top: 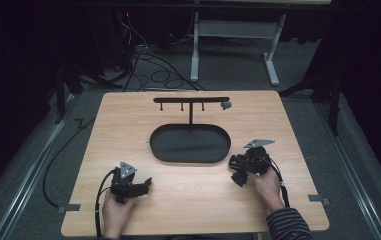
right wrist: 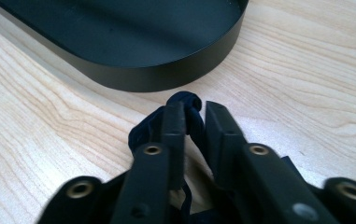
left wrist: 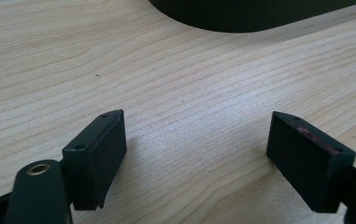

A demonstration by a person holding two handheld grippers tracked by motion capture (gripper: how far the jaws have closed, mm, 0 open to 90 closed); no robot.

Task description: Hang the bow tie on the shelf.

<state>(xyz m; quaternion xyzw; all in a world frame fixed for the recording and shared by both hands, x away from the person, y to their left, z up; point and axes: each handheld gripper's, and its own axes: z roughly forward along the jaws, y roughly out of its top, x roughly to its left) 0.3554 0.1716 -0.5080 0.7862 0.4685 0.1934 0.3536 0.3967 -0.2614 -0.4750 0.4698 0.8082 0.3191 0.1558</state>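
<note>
Right gripper (right wrist: 195,116) grasps a small dark fabric piece (right wrist: 188,103) just beside the oval tray (right wrist: 166,74).
It lies on the bench (top: 128,125) near the tray's right end; the left gripper (left wrist: 196,154), jaws released, rests at near left.

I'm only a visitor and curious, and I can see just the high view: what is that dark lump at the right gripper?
Observer: The right gripper view shows the right gripper shut on a small dark blue thing that curls over at its top end.
Operator: Is the other gripper holding anything?
Observer: No. In the left gripper view the left gripper has its jaws wide apart, with only bare table between them.
Operator: Is the lump inside the tray?
Observer: No. It sits on the near side of the black tray, outside the wall.
</note>
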